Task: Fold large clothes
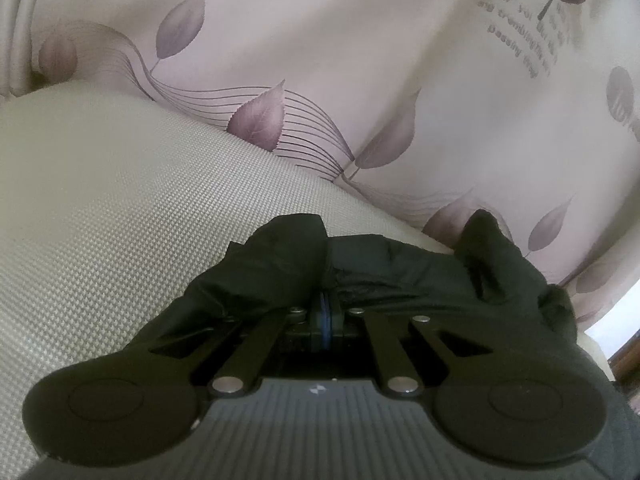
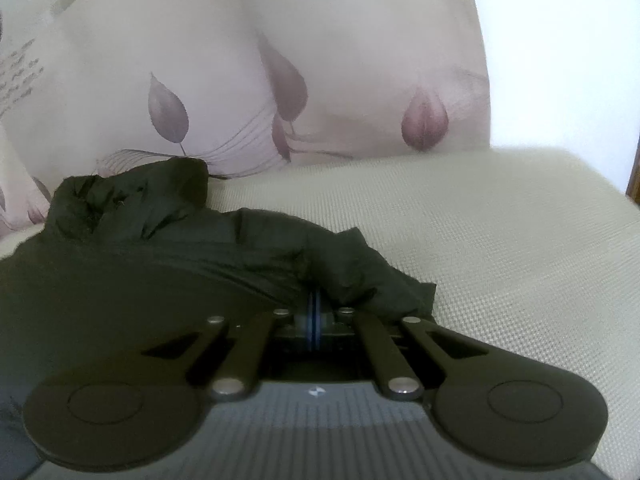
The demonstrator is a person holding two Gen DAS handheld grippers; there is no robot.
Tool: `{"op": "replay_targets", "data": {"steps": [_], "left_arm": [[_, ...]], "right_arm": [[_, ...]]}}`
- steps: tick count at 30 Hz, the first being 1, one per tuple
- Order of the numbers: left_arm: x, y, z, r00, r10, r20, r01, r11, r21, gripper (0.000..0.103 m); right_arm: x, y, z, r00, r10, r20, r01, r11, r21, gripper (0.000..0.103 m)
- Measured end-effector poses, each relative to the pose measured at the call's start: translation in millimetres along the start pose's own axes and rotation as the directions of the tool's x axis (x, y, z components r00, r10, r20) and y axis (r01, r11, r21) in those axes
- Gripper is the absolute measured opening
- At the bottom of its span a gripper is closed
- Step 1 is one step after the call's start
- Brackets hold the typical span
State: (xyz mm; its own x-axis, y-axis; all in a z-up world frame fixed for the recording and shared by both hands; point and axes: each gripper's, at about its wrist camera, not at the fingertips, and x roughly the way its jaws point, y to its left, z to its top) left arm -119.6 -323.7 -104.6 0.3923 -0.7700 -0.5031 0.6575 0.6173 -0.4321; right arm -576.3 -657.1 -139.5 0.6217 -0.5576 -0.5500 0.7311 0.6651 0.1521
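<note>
A large black garment [image 1: 420, 272] lies bunched on a beige woven surface [image 1: 120, 208]. My left gripper [image 1: 328, 300] is shut on a fold of it, the cloth draped over the fingertips and hiding them. In the right wrist view the same black garment [image 2: 180, 240] spreads to the left over the beige surface [image 2: 500, 240]. My right gripper [image 2: 314, 300] is shut on its right-hand edge, fingertips hidden under the cloth. A raised lump of the garment [image 1: 488, 248] stands at the right in the left wrist view.
A pale curtain with purple leaf print [image 1: 360, 60] hangs right behind the surface and also shows in the right wrist view [image 2: 240, 80]. A bright white wall [image 2: 560, 40] lies to the right. A dark wooden edge [image 1: 624, 360] shows at far right.
</note>
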Motion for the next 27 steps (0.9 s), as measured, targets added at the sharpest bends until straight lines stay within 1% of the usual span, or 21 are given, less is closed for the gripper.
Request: {"op": "replay_targets", "data": {"steps": [4, 8, 13, 16, 17, 18, 19, 20, 21, 22, 23, 24, 25, 26, 27], "left_arm": [[0, 8, -1, 0.999, -0.037, 0.004, 0.037, 0.998, -0.044, 0.011], [-2, 14, -1, 0.998, -0.06, 0.007, 0.06, 0.996, -0.073, 0.011], [-6, 15, -3, 0.998, -0.066, 0.017, 0.067, 0.994, -0.087, 0.011], [-6, 7, 0, 0.999, -0.036, 0.005, 0.036, 0.998, -0.049, 0.011], [-7, 5, 1, 1.0, -0.027, -0.002, 0.027, 0.999, -0.036, 0.011], [-9, 2, 2, 1.0, -0.02, -0.006, 0.02, 0.999, -0.025, 0.01], [-11, 0, 2, 1.0, -0.019, -0.009, 0.019, 1.0, -0.01, 0.011], [-15, -3, 3, 1.0, -0.02, -0.01, 0.02, 1.0, 0.008, 0.015], [-20, -5, 3, 1.0, -0.025, -0.009, 0.025, 0.999, 0.031, 0.023], [-25, -9, 4, 1.0, -0.026, -0.005, 0.026, 0.998, 0.064, 0.029], [-32, -13, 5, 1.0, -0.022, 0.003, 0.022, 0.995, 0.093, 0.045], [-40, -18, 5, 1.0, -0.011, 0.016, 0.009, 0.992, 0.129, 0.066], [-50, -25, 4, 0.999, 0.008, 0.038, -0.014, 0.985, 0.173, 0.077], [-60, -30, 2, 0.997, 0.034, 0.068, -0.048, 0.975, 0.217, 0.094], [-69, -35, 0, 0.992, 0.063, 0.109, -0.09, 0.962, 0.26, 0.103]], "right_arm": [[-1, 0, 0, 1.0, -0.005, 0.021, 0.005, 1.0, -0.005, 0.0], [-3, 4, -3, 0.998, -0.026, 0.054, 0.028, 0.999, -0.03, 0.0], [-2, -1, 0, 0.999, 0.002, 0.037, -0.002, 1.0, 0.003, 0.0], [-1, -2, 7, 1.0, 0.013, -0.01, -0.013, 1.0, 0.014, 0.0], [-3, 2, 15, 0.999, -0.013, -0.047, 0.013, 1.0, -0.001, 0.0], [-11, 9, 21, 0.997, -0.056, -0.055, 0.056, 0.998, -0.009, 0.001], [-25, 19, 26, 0.996, -0.091, -0.017, 0.09, 0.996, -0.018, 0.008], [-45, 30, 28, 0.994, -0.088, 0.057, 0.091, 0.995, -0.036, 0.01], [-64, 40, 29, 0.992, -0.063, 0.112, 0.07, 0.996, -0.06, 0.014], [-81, 50, 29, 0.989, -0.035, 0.143, 0.046, 0.996, -0.078, 0.026], [-95, 59, 28, 0.988, -0.01, 0.155, 0.024, 0.996, -0.085, 0.051], [-109, 68, 24, 0.986, 0.015, 0.165, 0.001, 0.996, -0.093, 0.065], [-125, 79, 17, 0.981, 0.041, 0.19, -0.02, 0.994, -0.108, 0.085], [-140, 89, 8, 0.974, 0.061, 0.219, -0.034, 0.991, -0.128, 0.09], [-152, 99, -2, 0.971, 0.081, 0.223, -0.046, 0.987, -0.156, 0.091]]}}
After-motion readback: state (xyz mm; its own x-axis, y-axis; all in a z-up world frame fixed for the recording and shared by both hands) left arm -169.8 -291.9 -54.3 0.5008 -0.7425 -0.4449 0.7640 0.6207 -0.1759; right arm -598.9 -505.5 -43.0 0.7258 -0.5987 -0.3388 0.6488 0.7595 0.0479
